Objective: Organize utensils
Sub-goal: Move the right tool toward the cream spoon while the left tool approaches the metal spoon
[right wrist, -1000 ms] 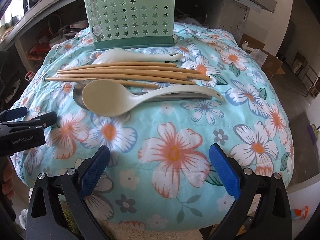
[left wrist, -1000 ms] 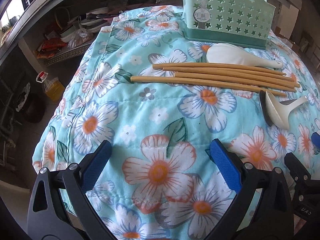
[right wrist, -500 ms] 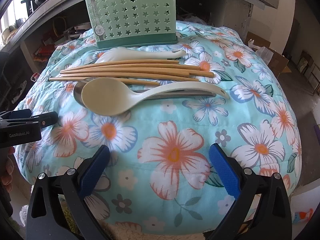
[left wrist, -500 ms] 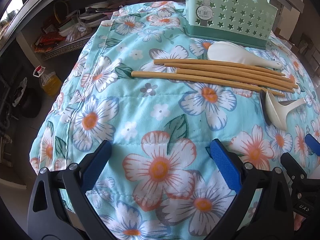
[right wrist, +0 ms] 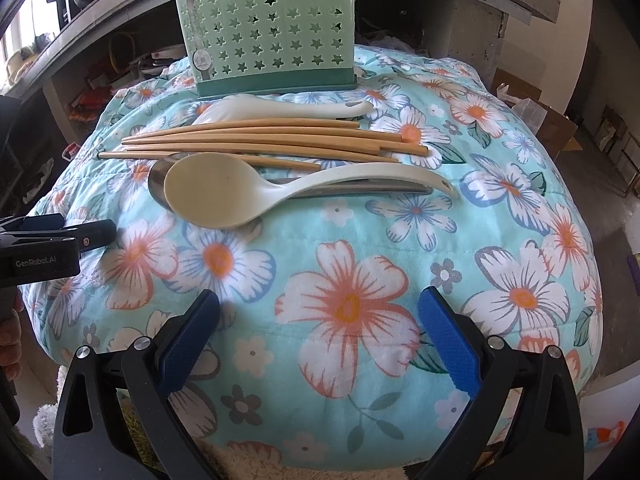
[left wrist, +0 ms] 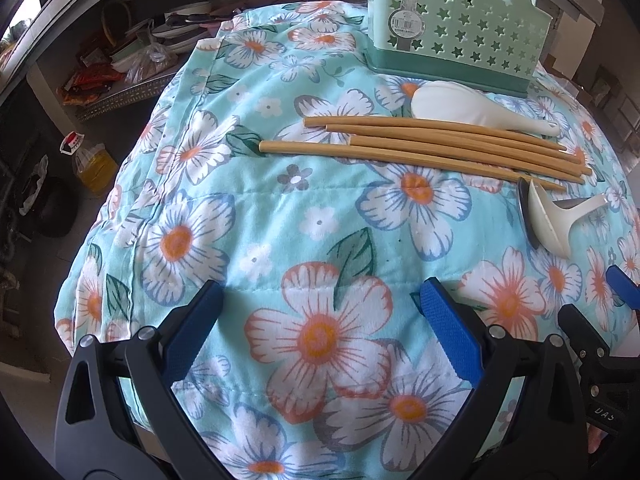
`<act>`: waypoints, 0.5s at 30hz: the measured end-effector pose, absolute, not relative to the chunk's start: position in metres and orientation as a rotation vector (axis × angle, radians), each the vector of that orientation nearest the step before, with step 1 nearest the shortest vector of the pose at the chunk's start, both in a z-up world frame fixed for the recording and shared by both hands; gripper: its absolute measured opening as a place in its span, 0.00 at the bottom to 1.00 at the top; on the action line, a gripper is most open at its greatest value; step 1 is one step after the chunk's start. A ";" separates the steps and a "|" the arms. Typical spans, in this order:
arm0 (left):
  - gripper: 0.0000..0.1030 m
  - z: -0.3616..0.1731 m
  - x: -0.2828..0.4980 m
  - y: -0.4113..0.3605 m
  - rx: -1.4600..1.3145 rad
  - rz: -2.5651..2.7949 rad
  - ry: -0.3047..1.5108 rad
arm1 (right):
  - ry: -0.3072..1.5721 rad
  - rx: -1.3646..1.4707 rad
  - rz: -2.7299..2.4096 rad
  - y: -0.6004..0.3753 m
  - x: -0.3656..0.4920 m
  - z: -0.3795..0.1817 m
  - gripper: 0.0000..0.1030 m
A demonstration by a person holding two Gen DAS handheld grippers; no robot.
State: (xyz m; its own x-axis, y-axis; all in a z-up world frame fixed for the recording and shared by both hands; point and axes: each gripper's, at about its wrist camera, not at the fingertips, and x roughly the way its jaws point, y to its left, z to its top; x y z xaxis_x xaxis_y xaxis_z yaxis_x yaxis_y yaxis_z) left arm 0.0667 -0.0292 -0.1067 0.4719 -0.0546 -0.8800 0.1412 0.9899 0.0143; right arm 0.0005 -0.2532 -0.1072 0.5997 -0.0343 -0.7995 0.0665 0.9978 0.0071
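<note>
A green star-punched utensil holder (right wrist: 268, 28) (left wrist: 460, 24) stands upright at the far side of the flowered cloth (right wrist: 360, 264). In front of it lie a white ceramic spoon (right wrist: 280, 108) (left wrist: 472, 108), several wooden chopsticks (right wrist: 264, 140) (left wrist: 420, 148), then a cream rice paddle (right wrist: 216, 192) (left wrist: 556, 216) resting over a metal spoon (right wrist: 158, 184). My right gripper (right wrist: 318, 316) hovers open over the cloth's near side, nothing between its fingers. My left gripper (left wrist: 320, 308) is also open and empty, left of the utensils; its body shows in the right wrist view (right wrist: 52, 248).
The cloth (left wrist: 280, 220) drapes over a rounded table and falls away at the edges. Cluttered shelves (left wrist: 132, 64) and a yellow bottle (left wrist: 94, 164) stand far left. Cardboard boxes (right wrist: 540, 120) sit on the floor at right. A hand (right wrist: 8, 332) holds the left gripper.
Both grippers have moved forward toward the utensils, which now appear larger and nearer. Both stay open. No utensil has moved.
</note>
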 end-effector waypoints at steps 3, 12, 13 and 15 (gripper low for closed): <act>0.89 -0.102 0.066 -0.029 0.085 -0.132 1.060 | 0.919 0.047 -0.047 -0.254 -0.001 -0.108 0.94; 0.50 -0.076 0.066 -0.043 -0.118 -0.400 0.938 | 0.903 0.060 -0.037 -0.258 -0.003 -0.108 0.94; 0.46 -0.075 0.067 -0.047 -0.143 -0.443 0.941 | 0.902 0.061 -0.037 -0.258 -0.003 -0.108 0.94; 0.41 -0.076 0.073 -0.054 -0.196 -0.519 0.957 | 0.899 0.059 -0.038 -0.258 -0.003 -0.108 0.94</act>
